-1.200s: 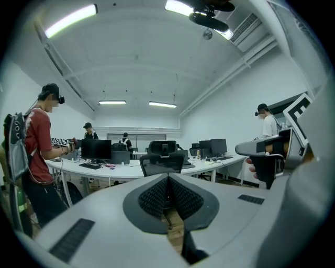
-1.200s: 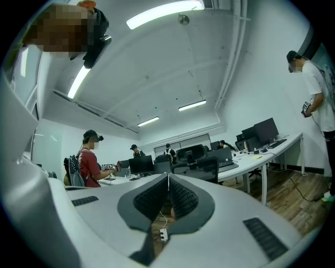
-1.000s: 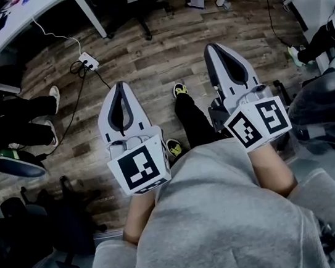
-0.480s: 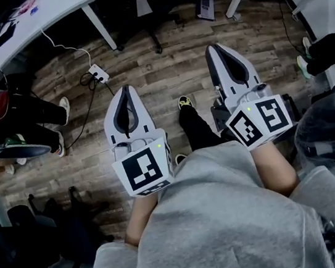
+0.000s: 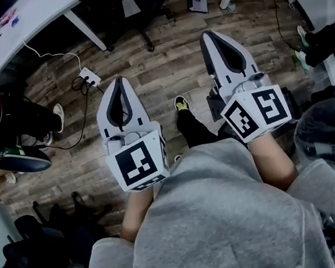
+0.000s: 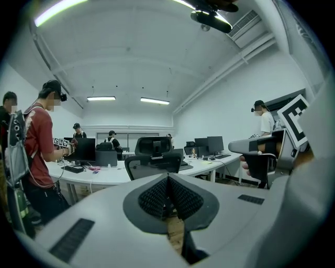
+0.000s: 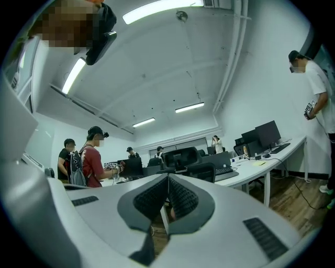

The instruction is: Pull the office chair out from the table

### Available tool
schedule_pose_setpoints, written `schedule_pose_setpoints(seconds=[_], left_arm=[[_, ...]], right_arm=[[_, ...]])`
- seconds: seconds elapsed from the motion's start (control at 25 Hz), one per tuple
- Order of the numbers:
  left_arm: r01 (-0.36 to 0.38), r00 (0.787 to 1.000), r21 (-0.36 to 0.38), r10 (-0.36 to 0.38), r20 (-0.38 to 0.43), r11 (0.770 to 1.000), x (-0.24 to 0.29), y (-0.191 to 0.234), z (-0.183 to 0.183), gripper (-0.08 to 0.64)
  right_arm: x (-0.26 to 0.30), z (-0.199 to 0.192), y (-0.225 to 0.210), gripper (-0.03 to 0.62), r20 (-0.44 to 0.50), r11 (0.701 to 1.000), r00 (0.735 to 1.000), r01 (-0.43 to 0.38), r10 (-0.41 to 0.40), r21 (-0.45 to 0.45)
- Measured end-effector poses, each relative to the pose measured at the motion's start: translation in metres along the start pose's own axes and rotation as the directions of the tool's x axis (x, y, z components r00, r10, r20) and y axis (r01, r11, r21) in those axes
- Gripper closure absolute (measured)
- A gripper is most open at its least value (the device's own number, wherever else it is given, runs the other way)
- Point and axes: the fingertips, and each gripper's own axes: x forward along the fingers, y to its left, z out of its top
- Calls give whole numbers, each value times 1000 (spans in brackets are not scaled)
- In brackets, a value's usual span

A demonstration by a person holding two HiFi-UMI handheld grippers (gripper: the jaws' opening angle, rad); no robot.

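Two claws, left and right, are each pressed together, pinching nothing. Compared with a second ago, the power strip on the floor sits lower in the head view. One chair stands straight ahead, well apart from both claws, tucked against the white table.

Person has stepped fwd, carrying left gripper & right gripper along. The power strip & table leg now sit lower in head view.
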Motion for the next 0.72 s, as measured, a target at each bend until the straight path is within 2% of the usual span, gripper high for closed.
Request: schedule_pose_setpoints(seconds=[0.28,0.72], left_arm=[[7,1000,7,-7,-22,1000,65,-3,8,549],[-37,998,14,38,-44,999,142,3,22,549]], right_arm=[[50,-3,-41,565,-19,999,1000,19,-18,32],[121,-1,-86,565,-37,998,999,0,3,65]])
